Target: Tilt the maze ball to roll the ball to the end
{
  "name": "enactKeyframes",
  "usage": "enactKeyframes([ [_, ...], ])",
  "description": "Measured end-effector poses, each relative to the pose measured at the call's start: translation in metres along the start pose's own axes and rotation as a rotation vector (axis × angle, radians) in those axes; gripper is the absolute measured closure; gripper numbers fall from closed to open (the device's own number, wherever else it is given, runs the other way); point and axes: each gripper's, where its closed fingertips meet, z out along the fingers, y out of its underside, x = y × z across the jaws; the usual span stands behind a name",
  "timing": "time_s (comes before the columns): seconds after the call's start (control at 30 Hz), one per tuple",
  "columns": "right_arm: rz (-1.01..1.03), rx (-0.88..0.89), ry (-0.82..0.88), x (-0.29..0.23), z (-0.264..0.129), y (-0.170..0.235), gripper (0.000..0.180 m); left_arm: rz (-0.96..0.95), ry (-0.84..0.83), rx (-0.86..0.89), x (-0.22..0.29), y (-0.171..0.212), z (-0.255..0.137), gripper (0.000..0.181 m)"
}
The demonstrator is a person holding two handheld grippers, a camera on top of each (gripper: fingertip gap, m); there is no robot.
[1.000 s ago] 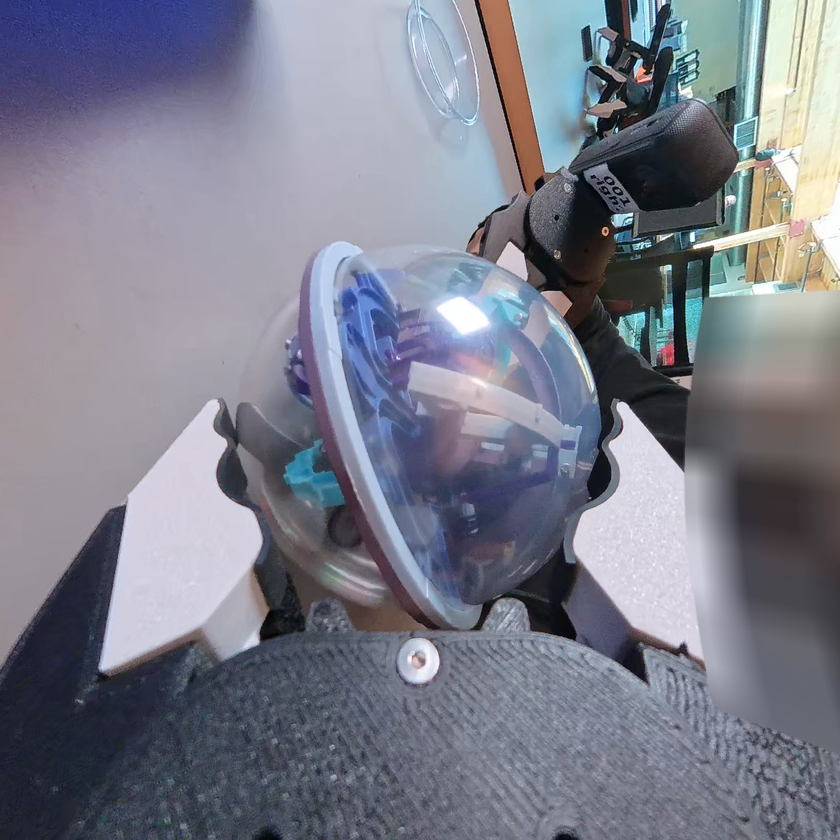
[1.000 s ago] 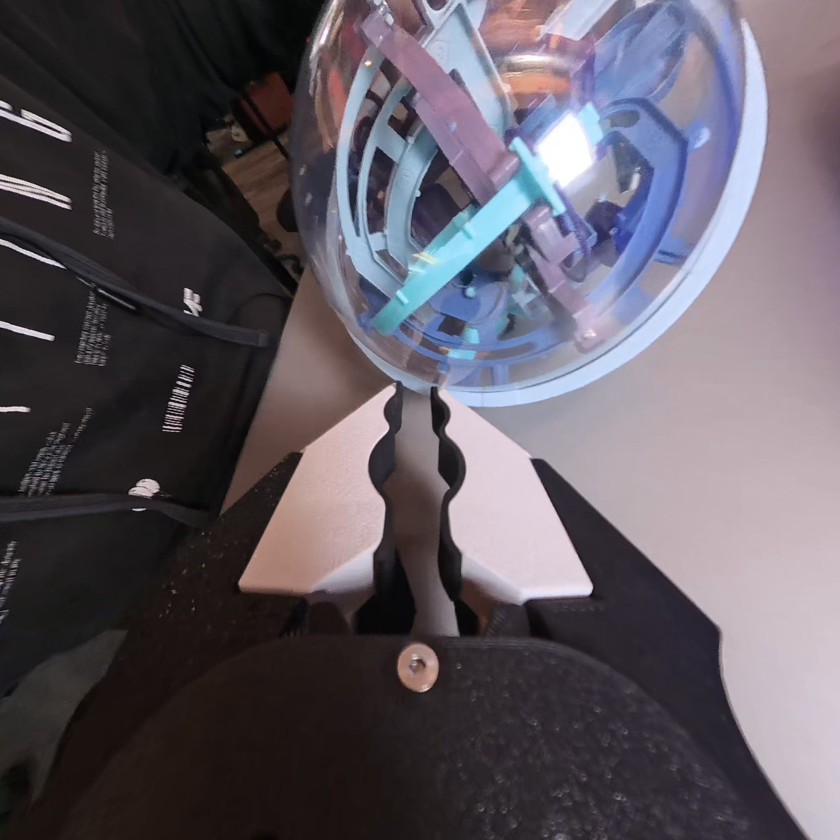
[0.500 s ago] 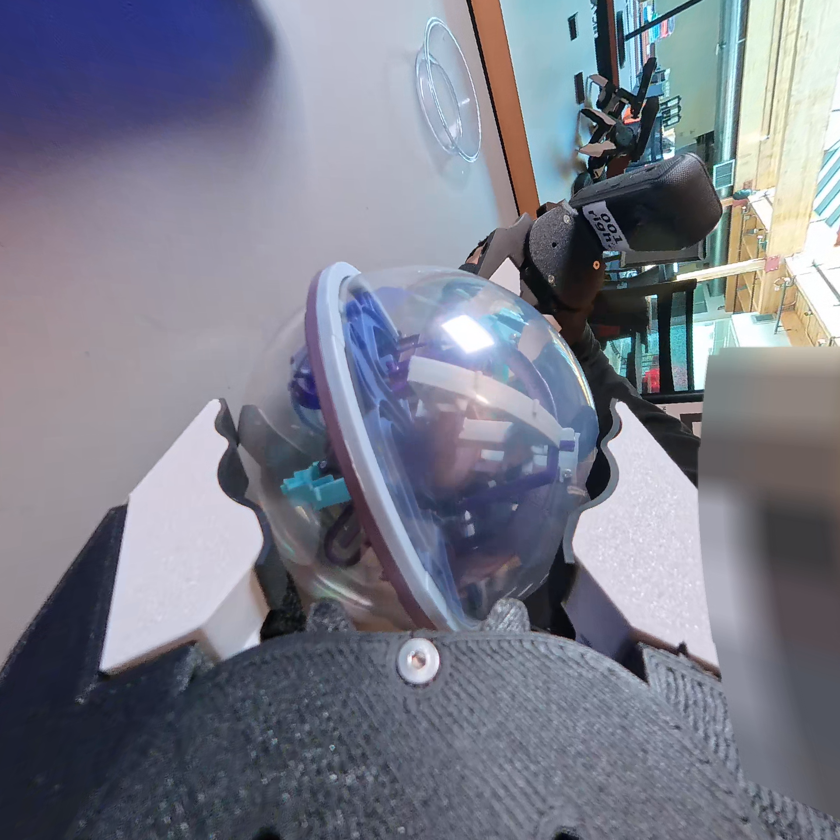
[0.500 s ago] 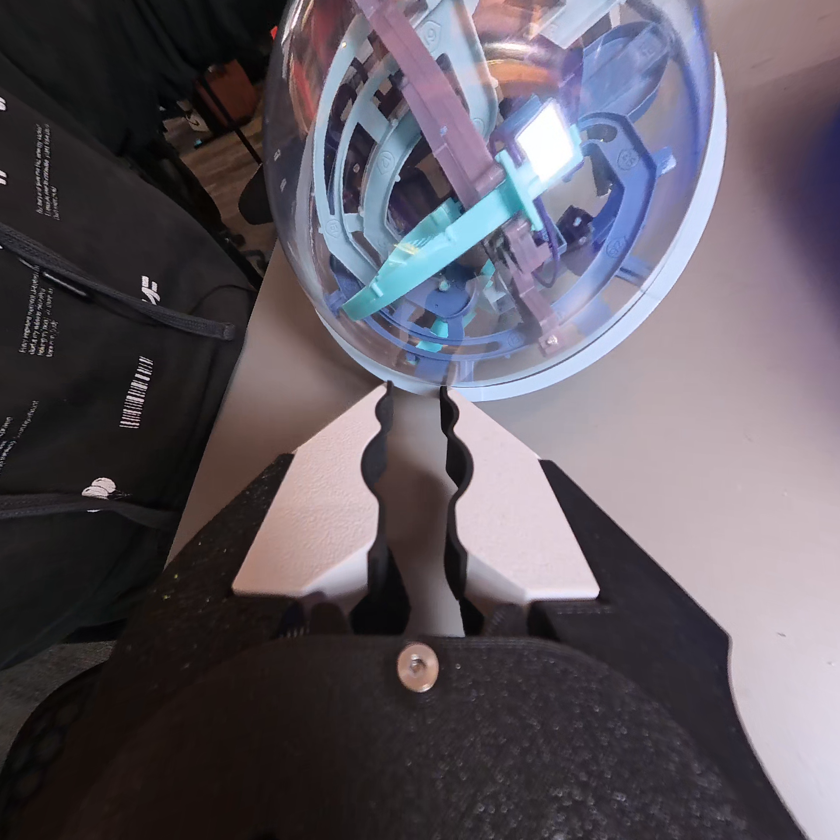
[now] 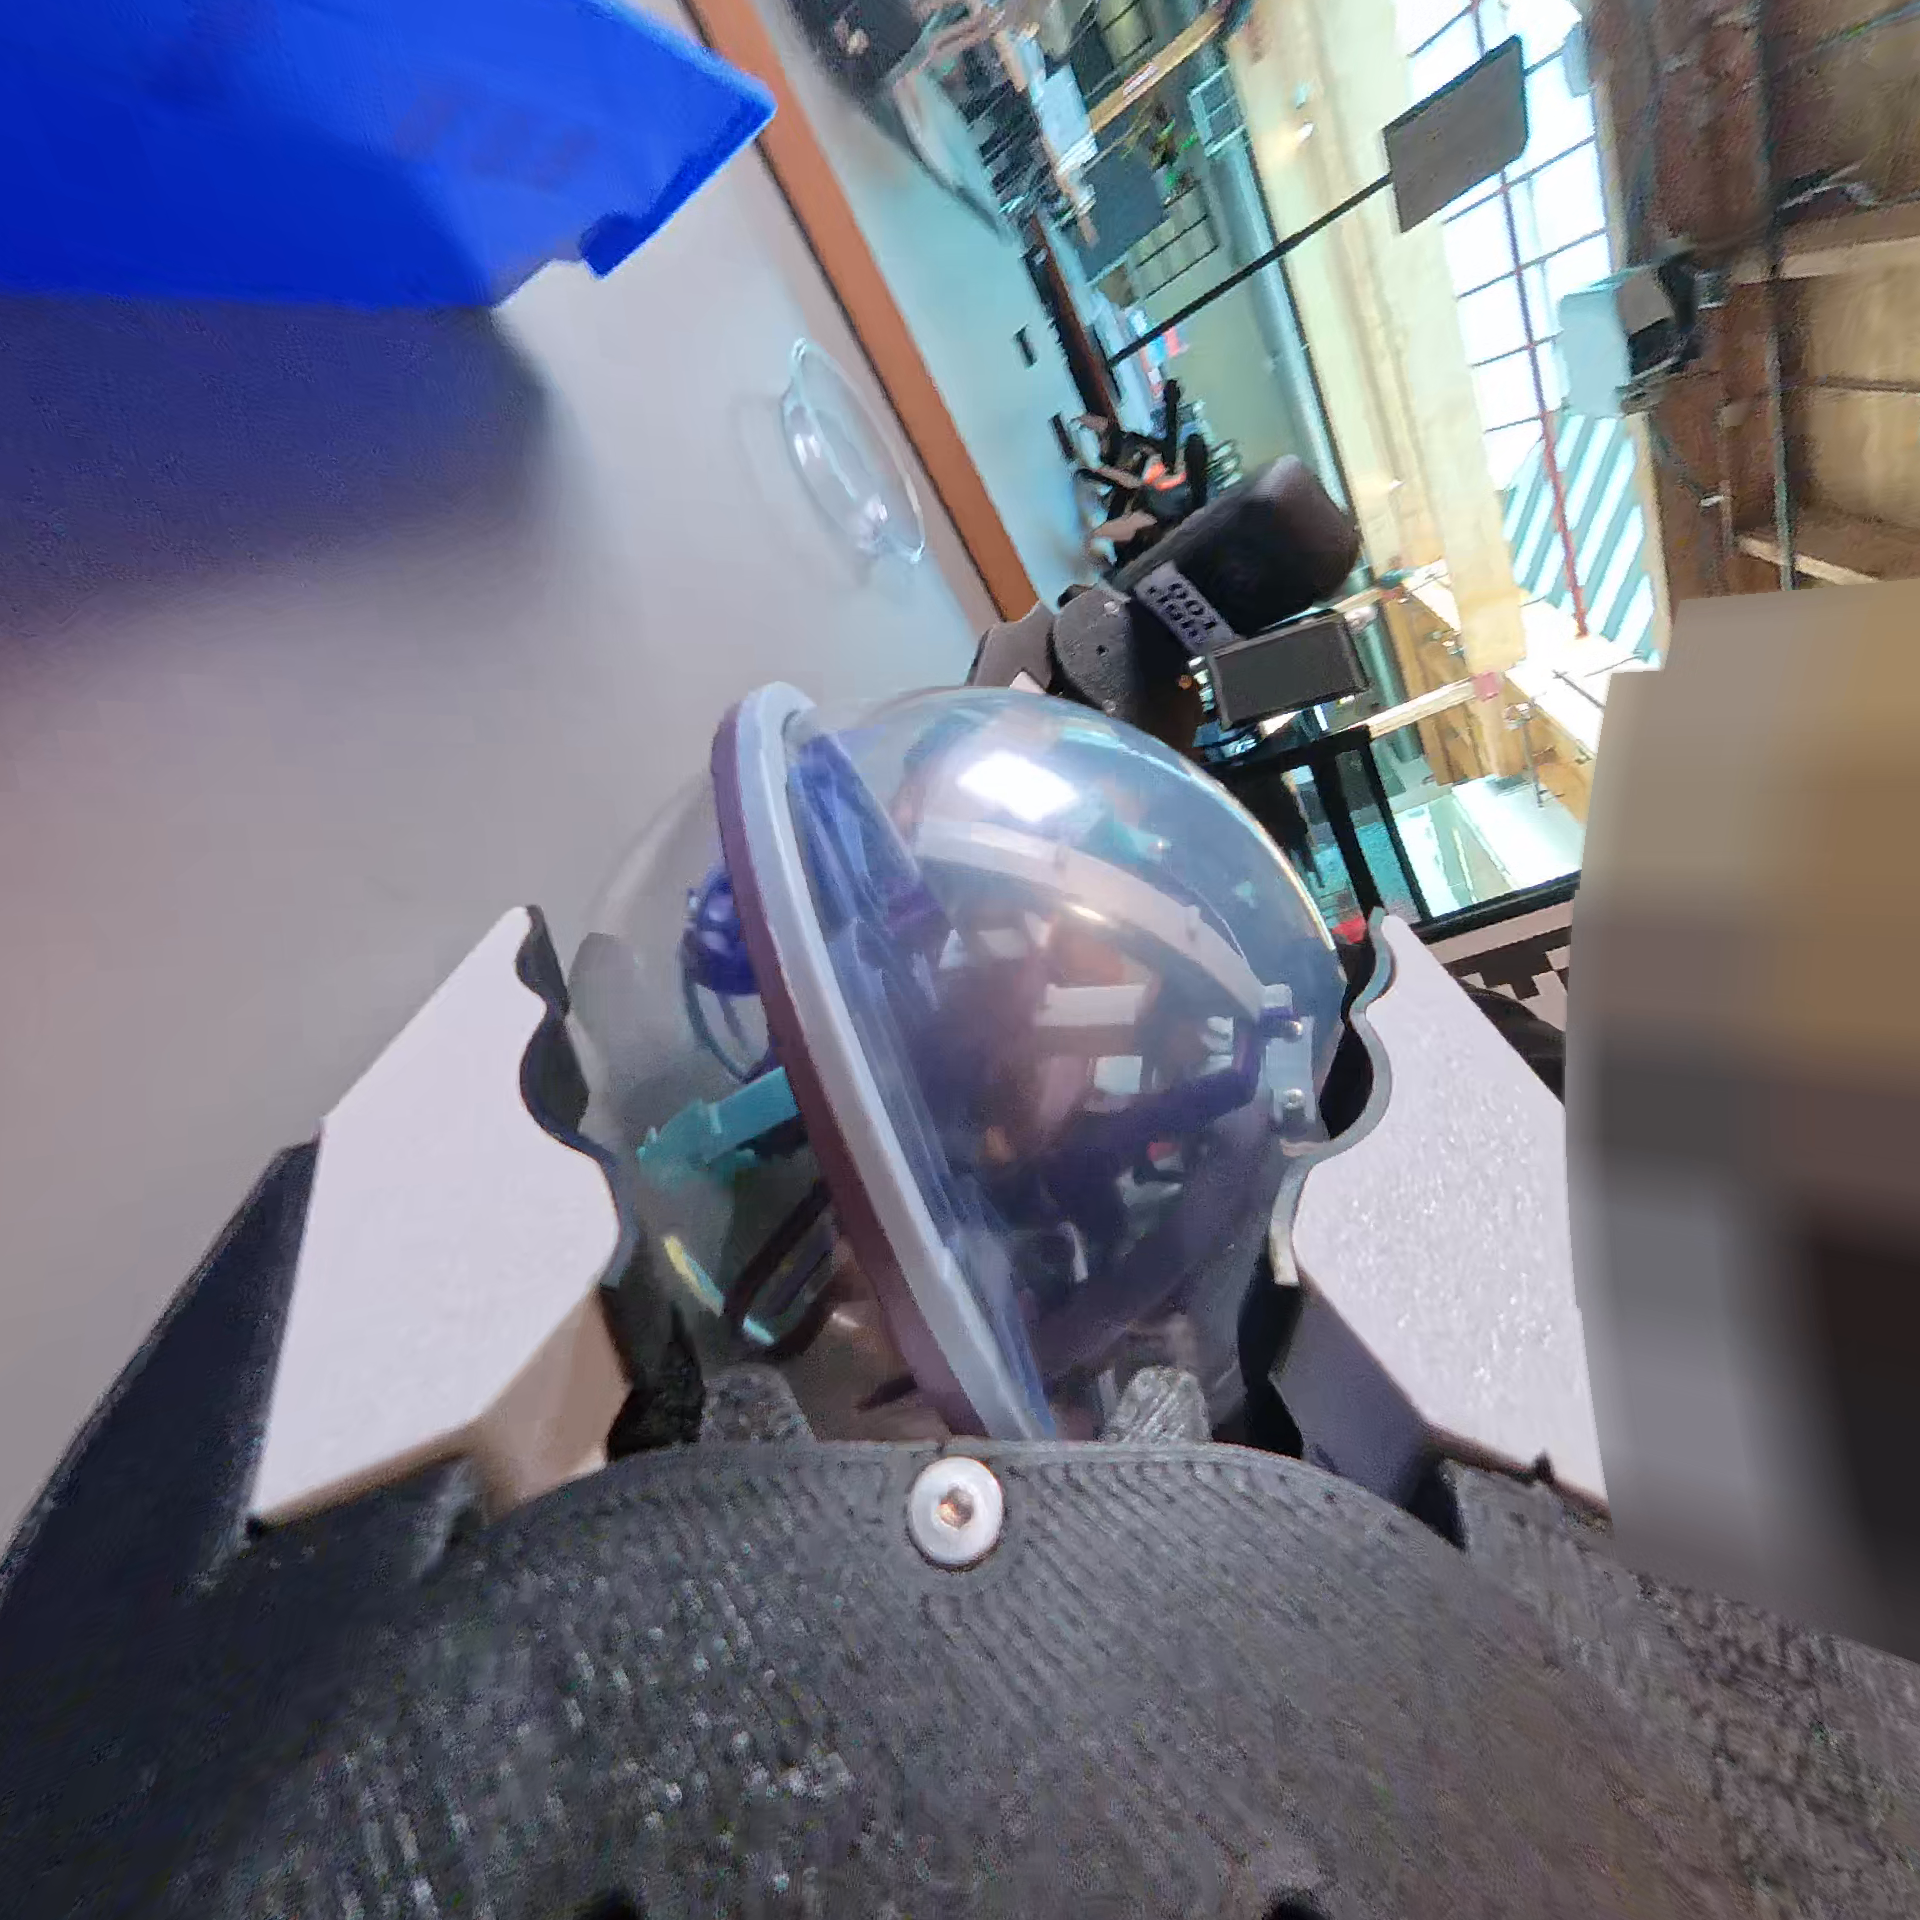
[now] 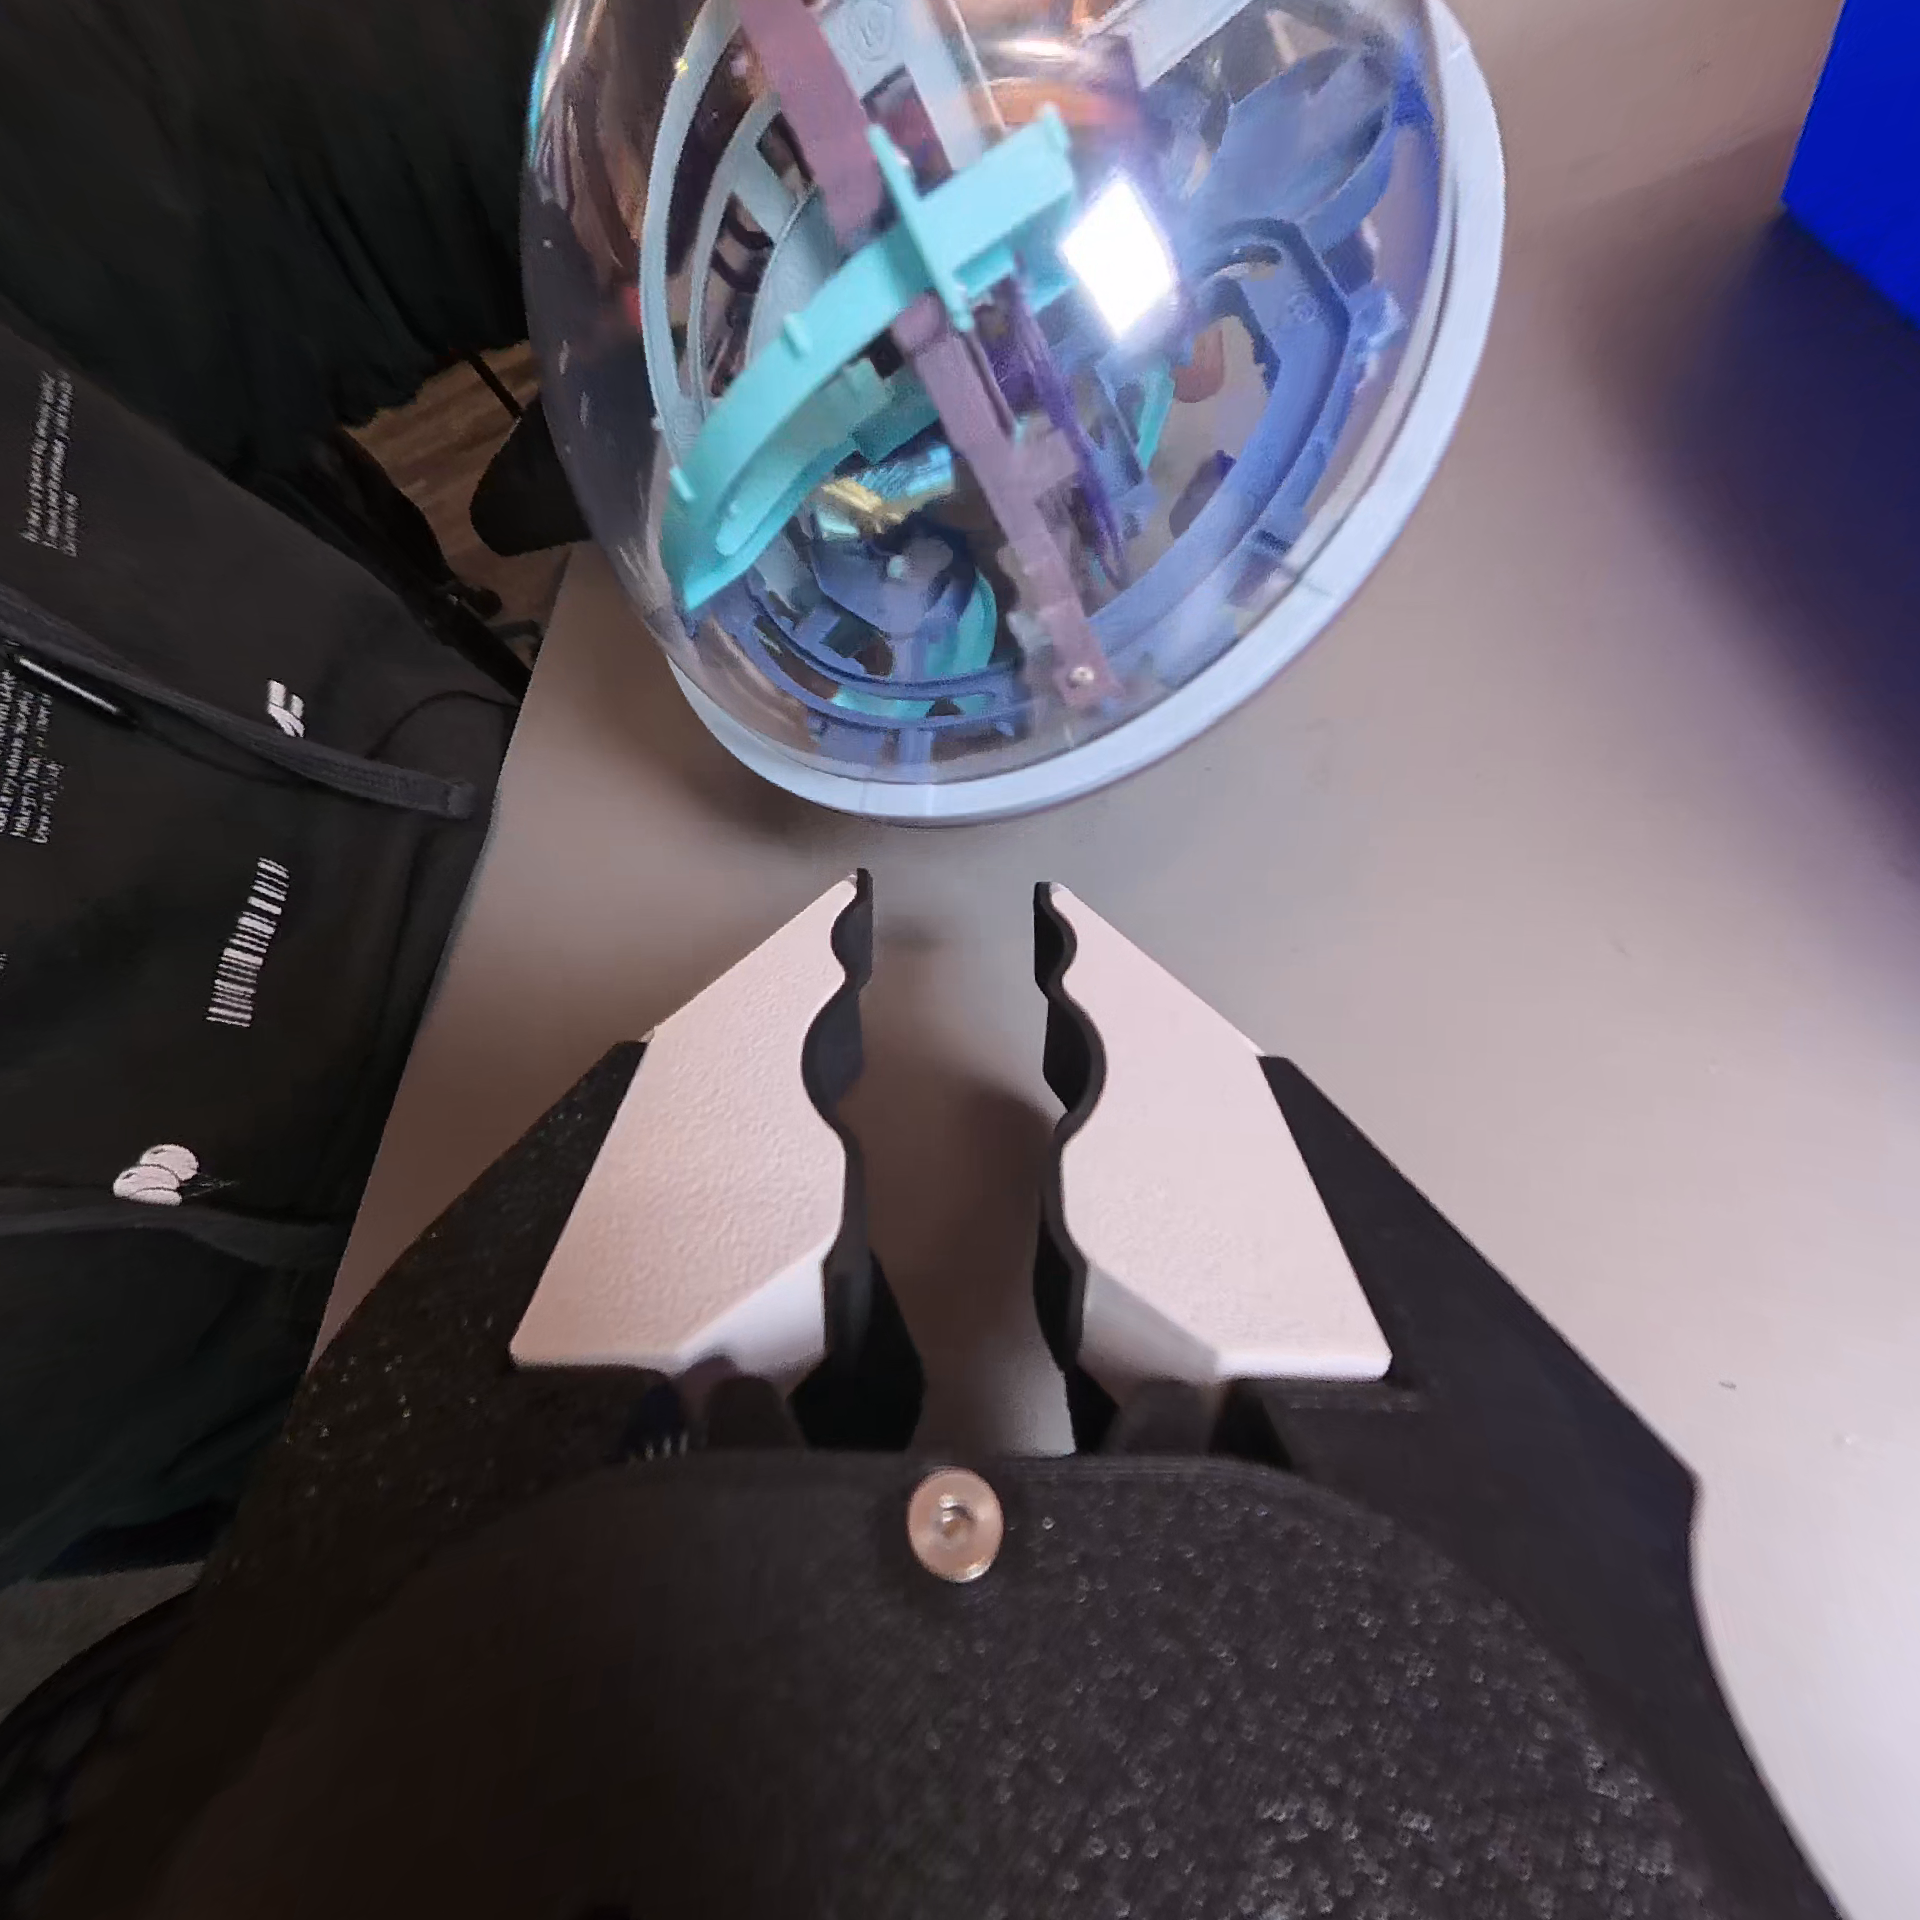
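**Maze ball held by left tongs; ball position unconfirmed**

Grey bench (image 6: 1558, 1039) carries a blue plastic bin (image 5: 312, 145) and a clear glass bowl (image 5: 852, 468), both well apart from the work.

Clear plastic maze ball with blue, teal and purple inner tracks (image 5: 997, 1039) is off the bench, tilted, its grey seam ring running diagonally. Left tongs (image 5: 951, 1039) are clamped on it, one pad on each side. Right tongs (image 6: 948, 914) stand apart, holding nothing, tips just short of the sphere's seam ring.

Progress, by judgement: tilting is under way; the small rolling ball cannot be picked out, so the distance to the end is unknown.

Writing: white print on a person's black garment (image 6: 208, 831) and a tag on the far gripper; not transcribed.
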Motion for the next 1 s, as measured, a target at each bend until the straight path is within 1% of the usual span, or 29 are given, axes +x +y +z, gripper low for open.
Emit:
enactKeyframes([
  [0.1, 0.028, 0.020, -0.007, 0.002, 0.000, -0.002, 0.151, 0.052, 0.077, 0.037, 0.004, -0.002, -0.006, 0.043],
  [0.17, 0.049, 0.039, -0.013, 0.004, 0.000, -0.005, 0.151, 0.091, 0.122, 0.072, 0.006, -0.007, -0.012, 0.055],
  [0.27, 0.073, 0.075, -0.026, 0.005, -0.003, -0.010, 0.151, 0.147, 0.157, 0.101, 0.005, -0.012, -0.018, 0.060],
  [0.37, 0.089, 0.114, -0.044, 0.004, -0.006, -0.016, 0.151, 0.189, 0.186, 0.134, 0.005, -0.019, -0.026, 0.071],
  [0.43, 0.111, 0.145, -0.062, 0.004, -0.007, -0.019, 0.152, 0.215, 0.203, 0.136, 0.009, -0.020, -0.032, 0.082],
  [0.57, 0.174, 0.201, -0.139, -0.002, -0.003, -0.027, 0.151, 0.312, 0.191, 0.127, 0.018, -0.013, -0.035, 0.086],
  [0.6, 0.181, 0.193, -0.147, -0.003, -0.001, -0.026, 0.153, 0.353, 0.198, 0.131, 0.023, -0.010, -0.034, 0.087],
  [0.63, 0.180, 0.188, -0.148, -0.003, 0.002, -0.024, 0.160, 0.399, 0.209, 0.128, 0.029, -0.007, -0.032, 0.090],
  [0.67, 0.165, 0.179, -0.151, -0.004, 0.003, -0.022, 0.168, 0.447, 0.224, 0.115, 0.035, -0.002, -0.031, 0.093],
  [0.7, 0.143, 0.176, -0.151, -0.006, 0.004, -0.020, 0.170, 0.490, 0.242, 0.102, 0.042, 0.001, -0.031, 0.101],
  [0.77, 0.112, 0.206, -0.127, -0.005, 0.001, -0.023, 0.173, 0.566, 0.275, 0.101, 0.054, 0.005, -0.036, 0.128],
  [0.8, 0.089, 0.229, -0.117, -0.006, -0.001, -0.027, 0.173, 0.600, 0.272, 0.104, 0.057, 0.006, -0.037, 0.136],
  [0.9, -0.034, 0.278, -0.031, -0.002, -0.011, -0.038, 0.173, 0.698, 0.234, 0.118, 0.061, 0.008, -0.039, 0.146],
  [1.0, -0.163, 0.271, 0.054, 0.001, -0.014, -0.038, 0.173, 0.753, 0.212, 0.125, 0.064, 0.009, -0.036, 0.148],
])
